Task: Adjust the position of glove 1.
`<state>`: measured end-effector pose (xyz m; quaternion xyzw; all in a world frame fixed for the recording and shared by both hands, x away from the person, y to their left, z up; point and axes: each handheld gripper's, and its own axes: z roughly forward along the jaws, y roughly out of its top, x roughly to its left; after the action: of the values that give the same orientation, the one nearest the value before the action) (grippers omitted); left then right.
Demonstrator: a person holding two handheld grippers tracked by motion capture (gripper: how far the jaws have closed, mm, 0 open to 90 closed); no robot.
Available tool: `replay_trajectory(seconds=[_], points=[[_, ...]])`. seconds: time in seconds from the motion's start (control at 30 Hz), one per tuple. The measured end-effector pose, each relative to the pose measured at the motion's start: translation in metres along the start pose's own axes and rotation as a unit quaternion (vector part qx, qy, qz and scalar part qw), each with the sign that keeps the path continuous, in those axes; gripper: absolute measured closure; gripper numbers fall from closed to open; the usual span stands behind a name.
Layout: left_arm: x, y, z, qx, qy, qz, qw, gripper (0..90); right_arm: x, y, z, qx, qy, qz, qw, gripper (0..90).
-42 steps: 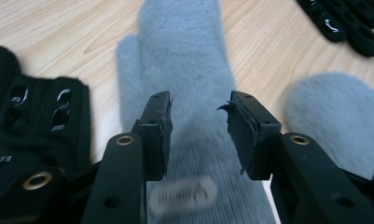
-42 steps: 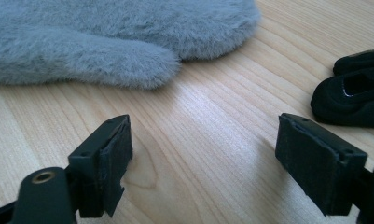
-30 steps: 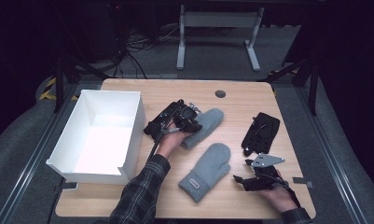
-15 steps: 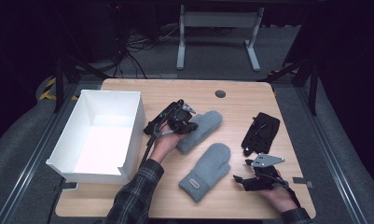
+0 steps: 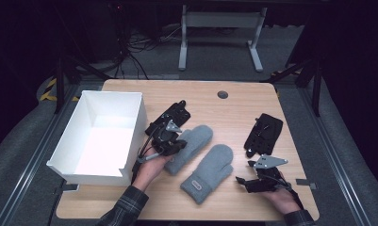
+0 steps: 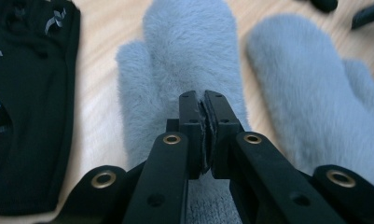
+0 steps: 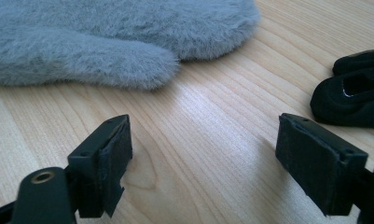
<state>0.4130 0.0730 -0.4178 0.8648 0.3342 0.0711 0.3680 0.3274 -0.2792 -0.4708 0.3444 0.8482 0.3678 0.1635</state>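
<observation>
Two fluffy grey mittens lie side by side at the table's middle. My left gripper (image 5: 176, 145) (image 6: 204, 103) is shut on the left mitten (image 5: 195, 139) (image 6: 189, 51), near its cuff end, with a pinch of fabric between the pads. The right mitten (image 5: 210, 172) (image 6: 310, 93) lies flat, cuff toward the front edge. My right gripper (image 5: 244, 182) (image 7: 203, 144) rests open on the wood just right of that mitten (image 7: 105, 37), holding nothing.
A white open box (image 5: 135, 123) stands at the table's left edge, close to my left hand. One black glove (image 5: 173, 116) (image 6: 26, 93) lies beside the box; another black glove (image 5: 264, 133) (image 7: 355, 95) lies at the right, beyond my right gripper.
The left gripper has pulled the left mitten nearer and to the left, toward the box. The right gripper has stayed where it was.
</observation>
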Motion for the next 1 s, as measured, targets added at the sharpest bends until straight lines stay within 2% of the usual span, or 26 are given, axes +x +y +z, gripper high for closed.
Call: replay_trajectory(seconds=[0.13,0.2,0.23,0.27,0.33,0.37,0.4,0.47,0.6,0.7,0.8,1.0], points=[[-0.001,-0.012,0.003,0.012,-0.008,-0.002,0.9999,84.4,0.0,0.0,0.0,0.0,0.0,0.0,1.0,19.0],[-0.002,-0.015,0.004,0.013,-0.007,-0.003,0.9999,75.1,0.0,0.0,0.0,0.0,0.0,0.0,1.0,19.0],[-0.002,-0.014,0.0,0.002,0.0,-0.01,1.0,70.5,0.0,0.0,0.0,0.0,0.0,0.0,1.0,19.0],[-0.002,-0.014,0.0,0.002,0.0,-0.01,1.0,66.7,0.0,0.0,0.0,0.0,0.0,0.0,1.0,19.0],[0.002,-0.011,-0.005,-0.017,0.009,-0.015,0.9997,63.2,0.0,0.0,0.0,0.0,0.0,0.0,1.0,19.0],[0.007,-0.007,-0.008,-0.021,0.026,-0.028,0.999,62.4,0.0,0.0,0.0,0.0,0.0,0.0,1.0,19.0],[0.007,-0.007,-0.008,-0.021,0.026,-0.028,0.999,62.2,0.0,0.0,0.0,0.0,0.0,0.0,1.0,19.0],[0.013,-0.005,-0.009,-0.022,0.039,-0.041,0.9982,62.3,0.0,0.0,0.0,0.0,0.0,0.0,1.0,19.0],[0.024,-0.009,-0.003,-0.007,0.055,-0.062,0.9965,62.0,0.0,0.0,0.0,0.0,0.0,0.0,1.0,19.0],[0.022,-0.013,0.004,0.013,0.048,-0.057,0.9971,60.3,0.0,0.0,0.0,0.0,0.0,0.0,1.0,19.0],[0.021,-0.018,0.01,0.027,0.052,-0.059,0.9965,59.8,0.0,0.0,0.0,0.0,0.0,0.0,1.0,19.0],[0.02,-0.023,0.018,0.043,0.048,-0.056,0.9963,60.8,0.0,0.0,0.0,0.0,0.0,0.0,1.0,19.0]])
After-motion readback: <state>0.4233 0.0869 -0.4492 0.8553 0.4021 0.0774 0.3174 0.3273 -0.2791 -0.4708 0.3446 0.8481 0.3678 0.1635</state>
